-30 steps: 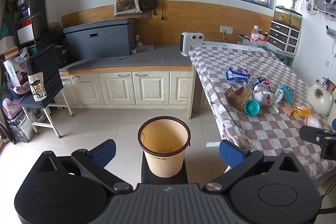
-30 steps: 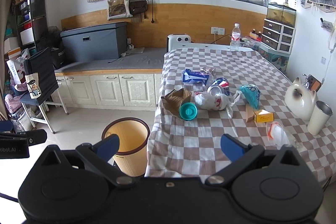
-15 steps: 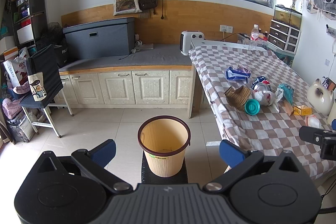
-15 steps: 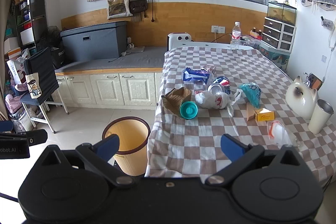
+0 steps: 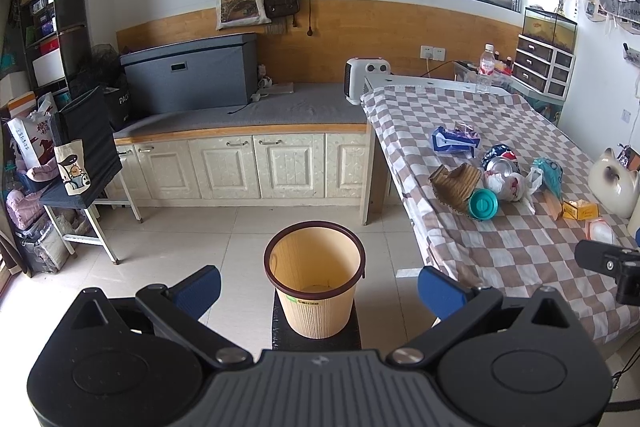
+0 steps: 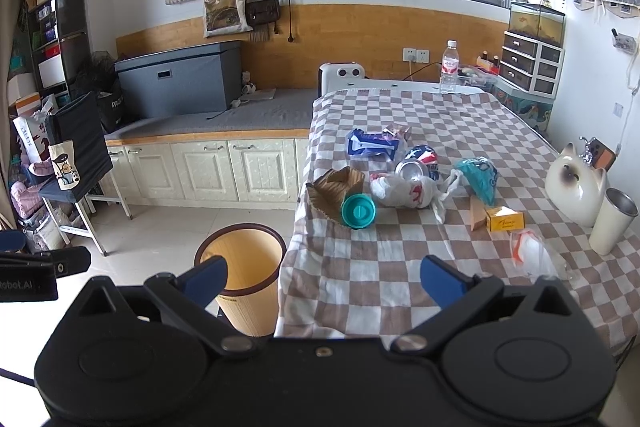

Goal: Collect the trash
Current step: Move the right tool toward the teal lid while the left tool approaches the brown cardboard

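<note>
A tan waste bin (image 5: pixel 315 275) with a dark rim stands on a black stool on the floor; it also shows in the right wrist view (image 6: pixel 240 267). Trash lies on the checkered table (image 6: pixel 400 267): a brown cardboard piece (image 6: pixel 334 189), a teal lid (image 6: pixel 358 211), a white plastic bag (image 6: pixel 400 191), a crushed can (image 6: pixel 418 163), a blue wrapper (image 6: pixel 370 143), a teal bag (image 6: pixel 478 179), a yellow box (image 6: pixel 505 219) and clear plastic (image 6: pixel 532 251). My left gripper (image 5: pixel 318 285) is open and empty, in front of the bin. My right gripper (image 6: pixel 322 277) is open and empty at the table's near edge.
A white cat-shaped jar (image 6: pixel 574 183) and a metal cup (image 6: pixel 612 221) stand at the table's right. A water bottle (image 6: pixel 449 67) stands at the far end. Cream cabinets (image 5: pixel 240 167) line the back wall; a folding stand (image 5: pixel 80 163) is on the left.
Both views have shifted very slightly; the trash and bin lie as before and both grippers stay open.
</note>
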Tool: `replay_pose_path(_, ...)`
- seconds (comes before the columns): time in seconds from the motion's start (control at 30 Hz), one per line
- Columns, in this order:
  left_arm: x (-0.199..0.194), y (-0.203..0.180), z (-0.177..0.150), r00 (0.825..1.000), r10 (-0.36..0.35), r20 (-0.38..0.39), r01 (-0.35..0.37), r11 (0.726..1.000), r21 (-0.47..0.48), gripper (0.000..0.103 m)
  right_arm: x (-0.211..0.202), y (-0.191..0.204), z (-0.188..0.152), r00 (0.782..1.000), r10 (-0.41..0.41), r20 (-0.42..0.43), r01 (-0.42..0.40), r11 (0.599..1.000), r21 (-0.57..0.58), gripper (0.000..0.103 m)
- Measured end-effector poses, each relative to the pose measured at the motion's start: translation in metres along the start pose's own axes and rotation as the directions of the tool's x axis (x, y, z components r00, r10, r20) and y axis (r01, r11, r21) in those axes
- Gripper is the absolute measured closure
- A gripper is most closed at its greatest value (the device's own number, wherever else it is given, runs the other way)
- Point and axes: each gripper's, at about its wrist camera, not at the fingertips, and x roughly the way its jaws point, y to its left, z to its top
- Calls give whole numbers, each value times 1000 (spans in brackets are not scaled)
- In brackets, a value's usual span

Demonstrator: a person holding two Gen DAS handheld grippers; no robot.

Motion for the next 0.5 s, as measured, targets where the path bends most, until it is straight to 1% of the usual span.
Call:
replay_pose_path(0.03, 5, -4, -2, 1000, 0, 1, 0, 1000, -2, 0, 0, -1, -1, 1000, -1, 2, 1, 1000, 1, 0)
replay_pose_path(0.1, 8, -3, 6, 1000, -4, 4, 4, 1000, -1, 0, 0, -4, -3, 1000, -5, 6, 5, 1000, 3, 0)
replay_pose_path(0.23, 13, -22, 9, 1000, -26, 15, 25, 999, 22, 0, -2, -16, -7, 999, -26, 20, 25, 1000, 17, 0)
replay_pose_path(0.4, 12, -43, 15, 998, -63, 26, 61, 997, 53, 0, -7, -48, -4, 997, -63, 34, 61, 997, 53, 0)
replay_pose_path(0.5, 14, -61, 17, 995, -97, 26, 95, 993, 75, 0, -13, -67, -6, 995, -97, 36, 94, 993, 77, 0)
